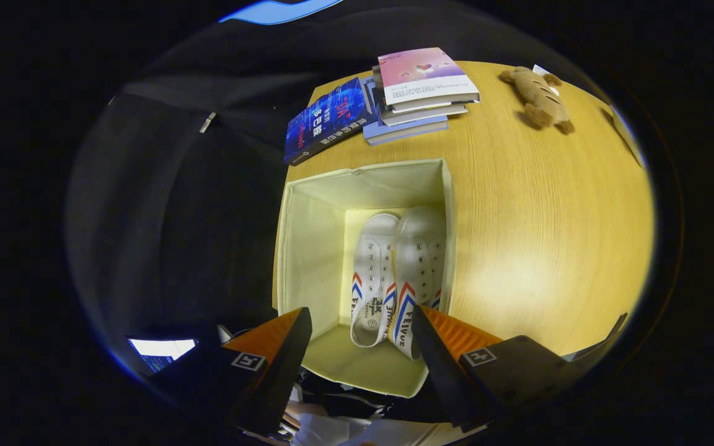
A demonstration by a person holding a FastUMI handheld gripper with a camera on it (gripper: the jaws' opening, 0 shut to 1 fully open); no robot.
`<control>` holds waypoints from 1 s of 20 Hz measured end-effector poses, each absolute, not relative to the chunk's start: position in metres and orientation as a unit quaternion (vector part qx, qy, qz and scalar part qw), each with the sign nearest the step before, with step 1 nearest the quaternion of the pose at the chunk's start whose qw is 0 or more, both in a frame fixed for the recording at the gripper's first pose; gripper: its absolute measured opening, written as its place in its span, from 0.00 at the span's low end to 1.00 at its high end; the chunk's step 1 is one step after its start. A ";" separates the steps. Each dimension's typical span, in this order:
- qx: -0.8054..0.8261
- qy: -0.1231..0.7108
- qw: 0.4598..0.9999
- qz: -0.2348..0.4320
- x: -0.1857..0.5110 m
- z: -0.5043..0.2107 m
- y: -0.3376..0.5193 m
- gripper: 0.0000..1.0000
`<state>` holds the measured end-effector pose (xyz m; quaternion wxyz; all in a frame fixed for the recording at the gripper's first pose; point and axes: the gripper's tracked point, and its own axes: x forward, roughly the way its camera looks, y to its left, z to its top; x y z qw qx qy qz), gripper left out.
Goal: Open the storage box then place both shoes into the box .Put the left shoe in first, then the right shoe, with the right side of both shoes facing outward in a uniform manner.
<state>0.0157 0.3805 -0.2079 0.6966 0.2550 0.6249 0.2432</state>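
Both shoes lie side by side inside the storage box.

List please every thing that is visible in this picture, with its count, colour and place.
storage box: one, pale cream fabric, open, on the table beneath and ahead of the fingers
shoes: two, white with red and blue stripes, side by side inside the storage box
table: one, light wood, under everything
books: a stack of several, pink cover on top, beyond the storage box
dark blue book: one, lying beside the stack
plush toy: one, brown, at the table's far side
hand-held gripper: one, fingers apart above the near edge of the storage box, holding nothing
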 end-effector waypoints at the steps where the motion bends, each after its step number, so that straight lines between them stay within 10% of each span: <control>1: 0.258 0.623 0.698 0.242 0.015 -0.207 0.378 0.99; 20: 0.239 0.457 0.843 0.151 0.041 -0.179 0.179 0.99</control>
